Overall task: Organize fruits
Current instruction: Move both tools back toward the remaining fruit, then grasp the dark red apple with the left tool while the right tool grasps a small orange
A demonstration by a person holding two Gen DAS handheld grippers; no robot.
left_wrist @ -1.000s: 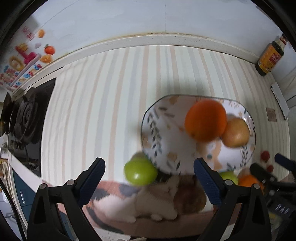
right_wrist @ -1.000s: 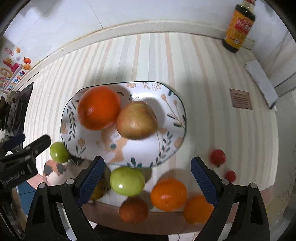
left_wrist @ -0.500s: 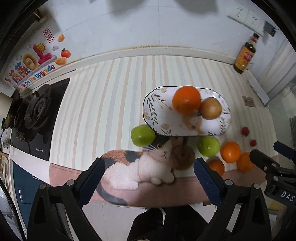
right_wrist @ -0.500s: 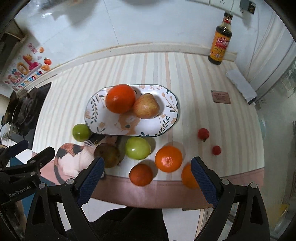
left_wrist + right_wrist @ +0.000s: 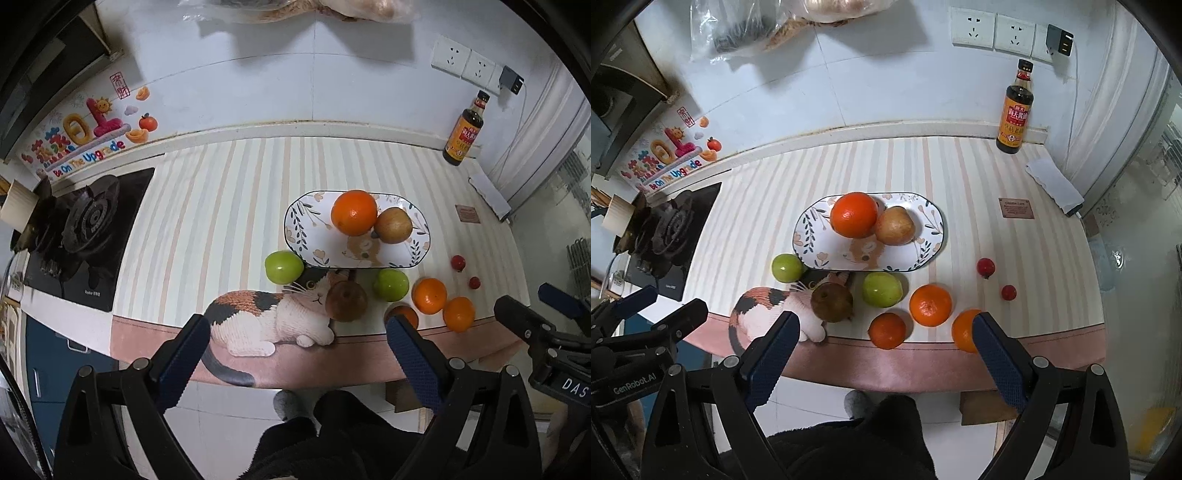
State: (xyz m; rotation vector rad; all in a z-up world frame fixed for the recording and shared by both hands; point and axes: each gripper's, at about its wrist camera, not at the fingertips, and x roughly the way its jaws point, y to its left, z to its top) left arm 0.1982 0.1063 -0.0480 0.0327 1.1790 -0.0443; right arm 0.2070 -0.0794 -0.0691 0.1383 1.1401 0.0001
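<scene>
An oval patterned plate (image 5: pixel 314 240) (image 5: pixel 820 251) on the striped counter holds a large orange (image 5: pixel 354 212) (image 5: pixel 854 215) and a yellow-brown apple (image 5: pixel 393 225) (image 5: pixel 895 226). In front of the plate lie two green apples (image 5: pixel 786 268) (image 5: pixel 882 289), a brown pear (image 5: pixel 832 302), three smaller oranges (image 5: pixel 930 305) (image 5: pixel 887 331) (image 5: pixel 963 330) and two small red fruits (image 5: pixel 985 266) (image 5: pixel 1008 292). My left gripper (image 5: pixel 299 350) and right gripper (image 5: pixel 882 347) are both open and empty, held back off the counter's front edge, well above the floor.
A cat-picture mat (image 5: pixel 273 321) lies at the counter's front edge. A gas hob (image 5: pixel 85 229) is at the left. A soy sauce bottle (image 5: pixel 1014 110) stands at the back right by the wall, with a white cloth (image 5: pixel 1054 186) and a small card (image 5: pixel 1015 208) near it.
Both grippers have pulled back and up from just over the plate to beyond the counter's front edge. The fruits have not moved.
</scene>
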